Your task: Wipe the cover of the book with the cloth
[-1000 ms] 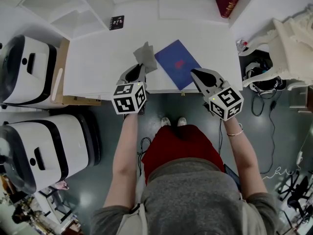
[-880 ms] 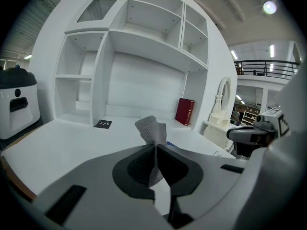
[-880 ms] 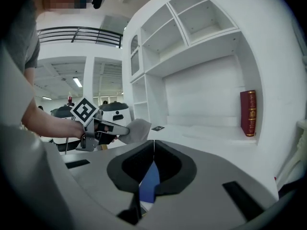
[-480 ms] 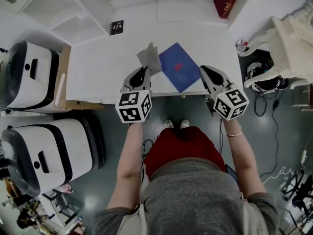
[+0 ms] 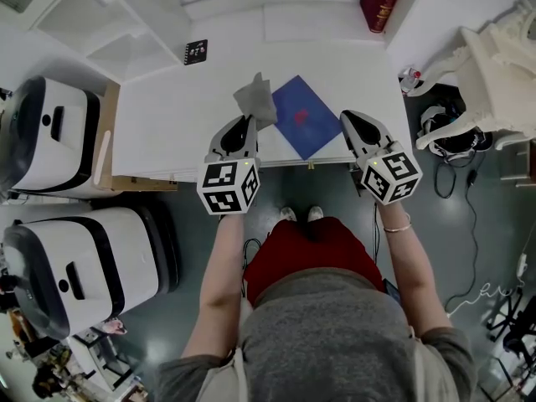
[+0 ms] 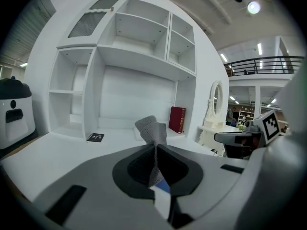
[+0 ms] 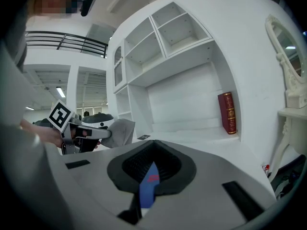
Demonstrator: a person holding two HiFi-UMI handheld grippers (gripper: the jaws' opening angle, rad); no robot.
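The white table (image 5: 167,115) fills the upper middle of the head view, with two bulky white machines (image 5: 50,132) on the floor to its left.

The blue book (image 5: 308,124) lies flat near the table's front edge, cover up and turned diamond-wise. Its long axis runs from far left to near right, and its nearest corner reaches the table's edge. A red mark sits on the cover, too small to read.

The right hand-held gripper (image 5: 346,117) hovers at the book's right corner with its jaws clenched on nothing. Its own view shows the book only as a thin blue sliver through the slot below the jaws.

The left hand-held gripper (image 5: 244,121) is just left of the book, grasping the grey cloth (image 5: 256,99). The cloth stands up crumpled out of the jaws, hiding the book's left corner and much of this gripper's fingertips.

A red book (image 5: 378,0) stands at the back of the table, its top cut off by the frame. A small black notebook (image 5: 196,51) lies far left, its print unreadable.
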